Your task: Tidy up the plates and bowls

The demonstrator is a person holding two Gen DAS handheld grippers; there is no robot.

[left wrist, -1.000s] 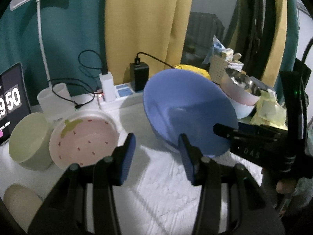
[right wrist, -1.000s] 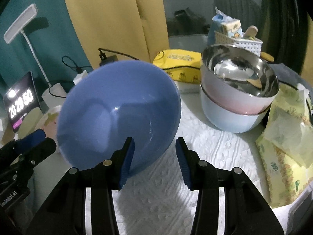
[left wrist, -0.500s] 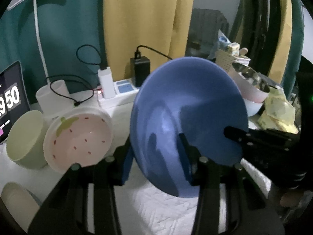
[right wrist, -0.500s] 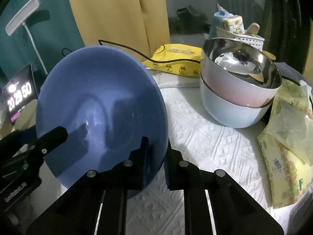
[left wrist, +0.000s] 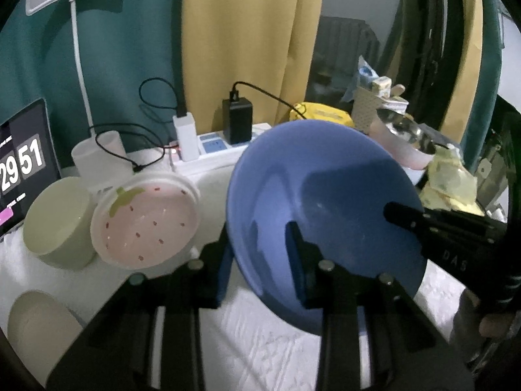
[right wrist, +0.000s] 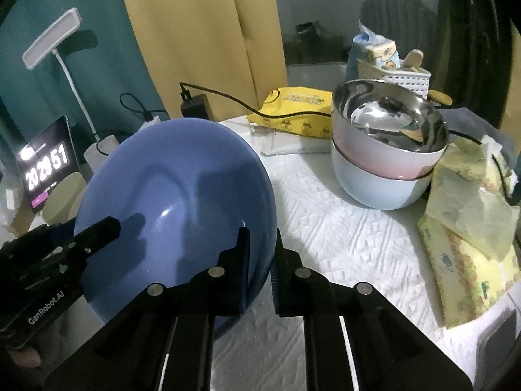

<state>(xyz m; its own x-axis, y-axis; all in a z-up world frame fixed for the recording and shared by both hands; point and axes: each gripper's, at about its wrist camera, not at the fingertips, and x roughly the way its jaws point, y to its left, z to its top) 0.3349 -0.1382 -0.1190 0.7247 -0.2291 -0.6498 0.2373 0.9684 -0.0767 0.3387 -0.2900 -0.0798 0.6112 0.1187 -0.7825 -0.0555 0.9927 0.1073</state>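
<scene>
Two grippers are on the one blue bowl (right wrist: 176, 202) right now, which makes sense since it's big and shallow and would flop around if pinched at a single spot. The right gripper (right wrist: 262, 260) is clenched on the near rim, one finger inside the bowl and one outside, and that pinch is what keeps the bowl tipped up on edge with its hollow facing the cameras, not sitting flat on the white cloth (right wrist: 342, 238). The left gripper (left wrist: 260, 257) straddles the opposite rim; its jaws have just been closing with the rim between them, but I can't tell if the pads actually bite yet, so I'd call it a steadying hold at best. My guess is the bowl is headed for a stack. Just past the left gripper's tips and off to their left sit the strawberry bowl (left wrist: 146, 221) and a pale green bowl (left wrist: 57, 221), and ahead and to the right of the right gripper stands the stacked steel, pink and light blue bowls (right wrist: 387, 156). Compared with a second ago: back then both sets of fingers stood wide apart with the bowl resting lower beyond them and nobody gripping it; now the right one has snapped onto the rim and the bowl is tilted much steeper and looms larger in both views.
</scene>
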